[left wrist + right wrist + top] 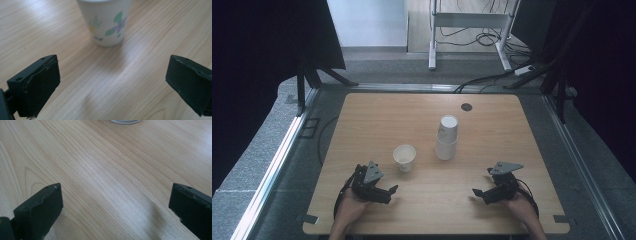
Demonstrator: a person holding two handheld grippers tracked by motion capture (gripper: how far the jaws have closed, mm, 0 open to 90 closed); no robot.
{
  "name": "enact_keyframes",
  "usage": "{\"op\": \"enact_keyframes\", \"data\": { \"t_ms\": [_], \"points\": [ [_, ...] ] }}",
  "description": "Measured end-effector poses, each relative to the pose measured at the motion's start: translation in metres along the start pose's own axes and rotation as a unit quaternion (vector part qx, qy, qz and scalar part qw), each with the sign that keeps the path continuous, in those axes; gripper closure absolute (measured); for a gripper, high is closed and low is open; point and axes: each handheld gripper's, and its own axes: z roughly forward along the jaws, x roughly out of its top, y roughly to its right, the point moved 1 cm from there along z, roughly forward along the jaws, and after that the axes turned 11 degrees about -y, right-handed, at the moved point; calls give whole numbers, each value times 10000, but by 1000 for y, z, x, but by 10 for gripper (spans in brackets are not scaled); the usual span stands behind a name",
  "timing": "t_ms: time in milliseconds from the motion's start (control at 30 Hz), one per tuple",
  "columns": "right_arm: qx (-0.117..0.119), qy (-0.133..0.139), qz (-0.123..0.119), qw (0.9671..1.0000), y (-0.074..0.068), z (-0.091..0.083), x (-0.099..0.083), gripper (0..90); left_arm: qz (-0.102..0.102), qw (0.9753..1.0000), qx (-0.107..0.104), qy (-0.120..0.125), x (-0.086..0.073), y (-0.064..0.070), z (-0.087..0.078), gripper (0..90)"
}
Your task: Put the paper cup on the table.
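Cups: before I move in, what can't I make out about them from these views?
- Single cup, left gripper view: rim cut off by the top edge; the small print under the flowers is too blurred to read.
- Stack, high view: too small to count the cups.
- Stack base, right gripper view: all but a sliver cut off by the top edge.

A light wooden table [377,115] fills the centre; grey carpet [262,150] surrounds it. Black curtains [257,45] darken both upper corners — at top centre, a white desk frame [469,22] stands over tangled cables [484,37].
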Motion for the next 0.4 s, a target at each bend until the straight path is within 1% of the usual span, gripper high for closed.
{"op": "enact_keyframes", "data": {
  "t_ms": [33, 133, 200, 367, 400],
  "points": [
    [-5, 7, 1, 10000, 0, 1, 0, 0, -30, 10000, 8, -21, -1, 0, 1, 0],
    [3, -16, 23, 10000, 1, 1, -1, 0, -38, 9999, 89, -127, -5, 0, 4, 0],
    [-1, -18, 20, 10000, 1, 2, -2, 0, -76, 9998, 93, -171, -7, 0, 7, 0],
    [6, -49, 8, 10000, 0, 3, -2, 0, -31, 9995, 123, -303, -10, 1, 11, 0],
    [9, -50, 12, 10000, 0, 3, -2, 0, -47, 9994, 119, -311, -10, 1, 12, 0]
  ]
}}
